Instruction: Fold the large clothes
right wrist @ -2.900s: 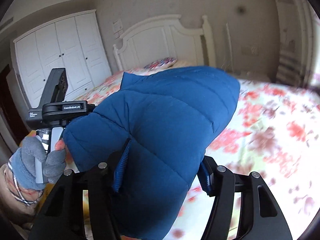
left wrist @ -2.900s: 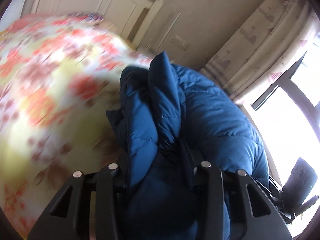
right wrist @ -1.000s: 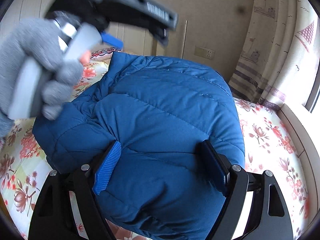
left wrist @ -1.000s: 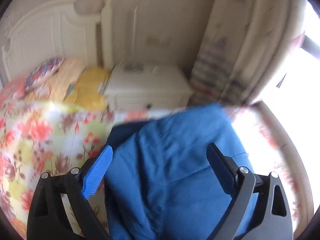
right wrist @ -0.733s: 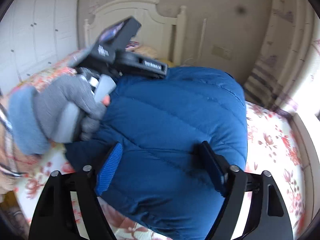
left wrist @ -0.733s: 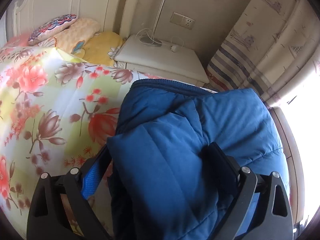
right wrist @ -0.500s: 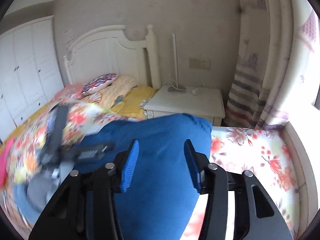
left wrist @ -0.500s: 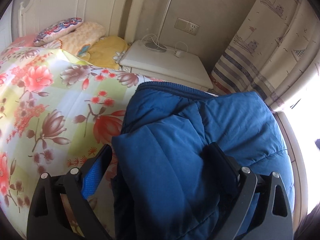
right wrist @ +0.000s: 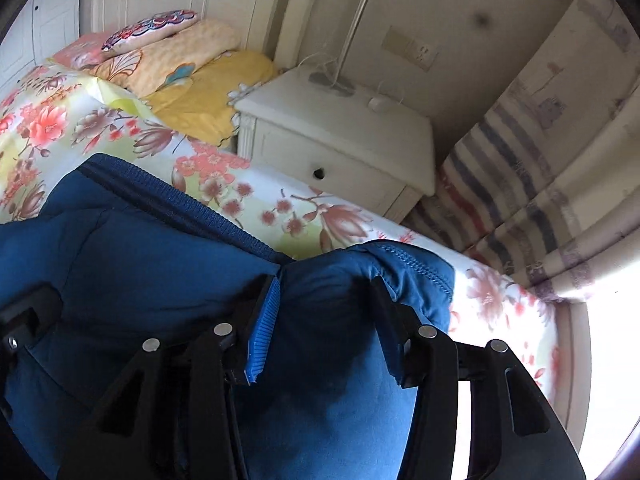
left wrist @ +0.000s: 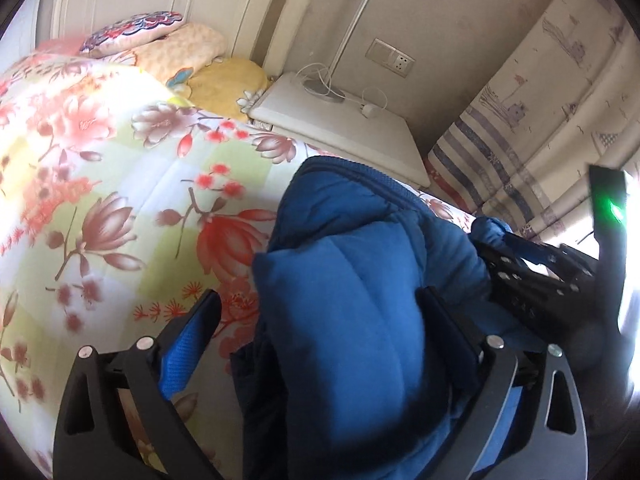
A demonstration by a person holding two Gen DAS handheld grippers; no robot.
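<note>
Blue puffer jacket (left wrist: 360,320) bunched on floral quilt (left wrist: 100,200), toward 3 o'clock edge near nightstand (right wrist: 340,136) at 12, presumably dropped there to gather another fold. Left gripper (left wrist: 320,320) tilted down over the bulk, jaws spread wide and opening, padding between but unpinched. Right gripper (right wrist: 324,312) angled down at the hem, jaws half-closed, opening slightly, pinching a fold.

Counted items: one blue padded jacket (left wrist: 360,280), one floral bedspread (left wrist: 100,160), one white nightstand (right wrist: 340,136), one wall socket (left wrist: 390,58), three pillows (right wrist: 188,48) and two grippers (left wrist: 316,320).
</note>
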